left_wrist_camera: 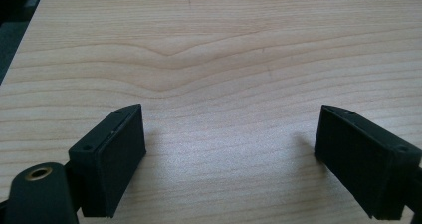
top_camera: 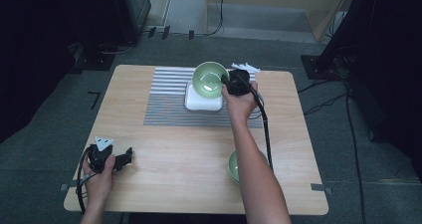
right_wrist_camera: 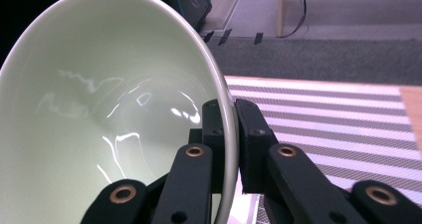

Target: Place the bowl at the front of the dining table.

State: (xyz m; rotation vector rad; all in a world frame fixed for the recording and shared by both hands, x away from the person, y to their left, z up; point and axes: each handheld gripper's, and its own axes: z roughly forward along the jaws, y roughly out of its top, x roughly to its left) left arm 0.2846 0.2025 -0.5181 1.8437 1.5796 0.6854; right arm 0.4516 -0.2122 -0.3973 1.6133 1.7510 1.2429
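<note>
A pale green bowl (top_camera: 209, 79) hangs tilted above a white square dish (top_camera: 203, 102) on the striped mat (top_camera: 166, 92). My right gripper (top_camera: 228, 80) is shut on the bowl's rim, one jaw inside and one outside; in the right gripper view the green bowl (right_wrist_camera: 99, 124) takes up the left side and my right gripper (right_wrist_camera: 230, 129) pinches its edge. A second green bowl (top_camera: 233, 165) sits near the table's front, partly behind the right forearm. My left gripper (top_camera: 127, 157) rests at the front left of the table; in the left gripper view my left gripper (left_wrist_camera: 229, 154) stands open over bare wood.
A small white object (top_camera: 245, 66) lies at the far edge of the mat behind the right gripper. The wooden table (top_camera: 164, 169) stands on grey carpet, with dark equipment and cables around it. The right gripper's cable (top_camera: 266, 134) trails along the forearm.
</note>
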